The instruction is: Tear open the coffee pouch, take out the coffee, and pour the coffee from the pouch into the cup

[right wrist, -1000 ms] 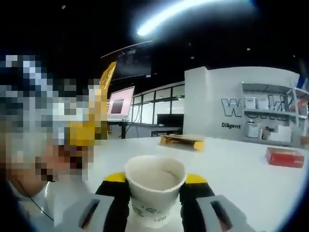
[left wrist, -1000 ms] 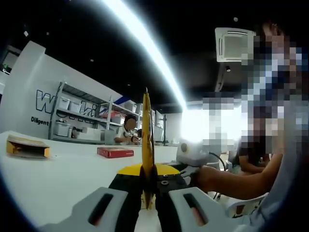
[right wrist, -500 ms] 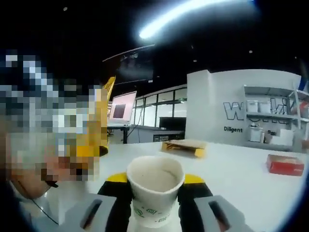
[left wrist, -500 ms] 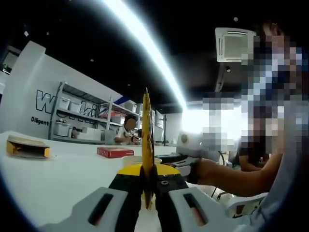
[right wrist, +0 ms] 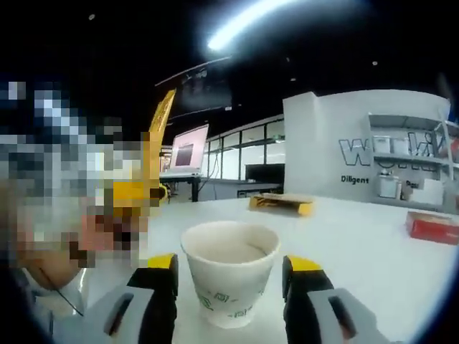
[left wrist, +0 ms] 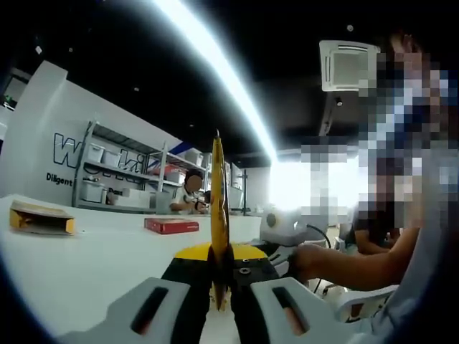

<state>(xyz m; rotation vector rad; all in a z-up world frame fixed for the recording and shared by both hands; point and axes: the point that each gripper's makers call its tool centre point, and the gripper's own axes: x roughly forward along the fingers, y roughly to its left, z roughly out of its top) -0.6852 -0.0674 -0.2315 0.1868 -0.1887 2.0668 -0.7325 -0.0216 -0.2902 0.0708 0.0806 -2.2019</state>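
In the left gripper view, the left hand-held gripper (left wrist: 219, 297) is clamped on the yellow pouch (left wrist: 217, 208), held upright and edge-on above the white desk (left wrist: 86, 258). In the right gripper view, the right hand-held gripper (right wrist: 228, 283) stands open, jaws either side of the cup (right wrist: 229, 276) without touching; the cup rests on the desk. Pouring well likely means bringing the pouch's torn end over the rim before tilting.

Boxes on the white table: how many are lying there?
2. A flat yellow-edged cardboard box lies far left in the left gripper view, and a red box lies nearer the shelves. More may be hidden behind the grippers.
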